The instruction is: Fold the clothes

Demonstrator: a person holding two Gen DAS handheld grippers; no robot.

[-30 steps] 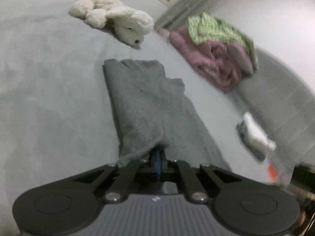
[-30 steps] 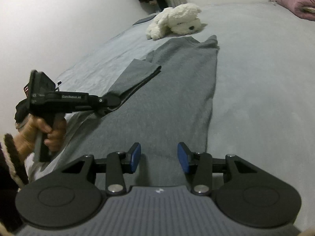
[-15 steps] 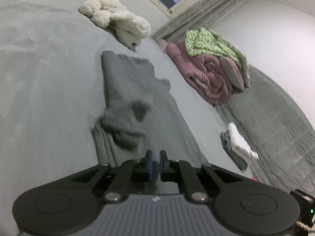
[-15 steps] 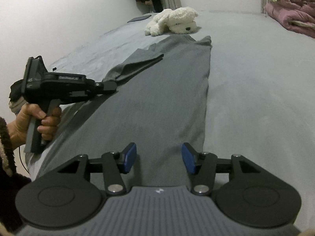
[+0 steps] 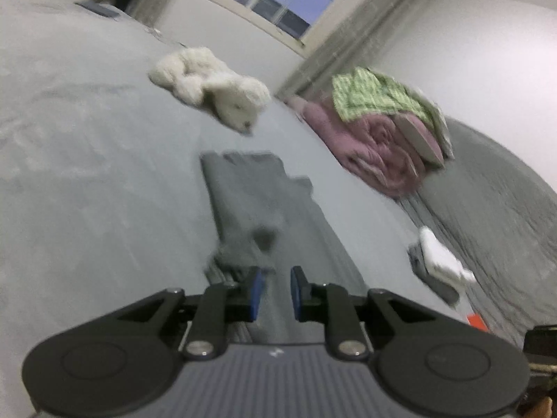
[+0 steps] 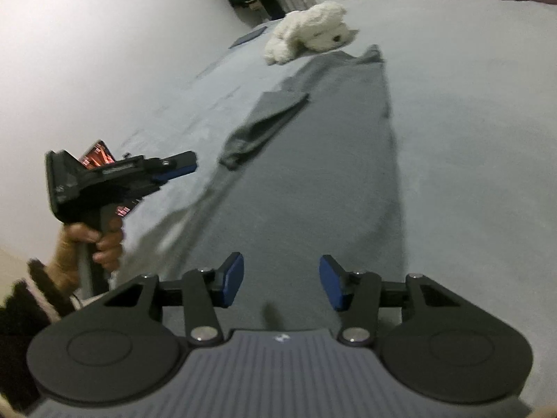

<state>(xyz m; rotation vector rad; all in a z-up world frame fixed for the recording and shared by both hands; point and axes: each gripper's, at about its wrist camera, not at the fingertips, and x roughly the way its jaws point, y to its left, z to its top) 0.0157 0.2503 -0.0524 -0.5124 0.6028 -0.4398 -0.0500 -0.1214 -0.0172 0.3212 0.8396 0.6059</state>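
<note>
Grey bedding (image 6: 470, 139) carries the long grey garment (image 6: 313, 181), one sleeve (image 6: 264, 132) laid across it. Both the left gripper (image 5: 273, 294) and right gripper (image 6: 281, 280) are spread, empty. Loosely laid, that sleeve could be dragged askew by a careless pinch.

The bed (image 6: 470, 122) is covered with a light grey sheet. A grey garment (image 6: 313, 174) lies flat along it, one sleeve (image 6: 264, 132) folded loosely over the body. A white plush dog (image 6: 310, 33) lies just beyond the garment's far end. In the left wrist view, a pink quilt (image 5: 376, 149) topped with green checked fabric (image 5: 369, 97) sits at the bed's far side.
</note>
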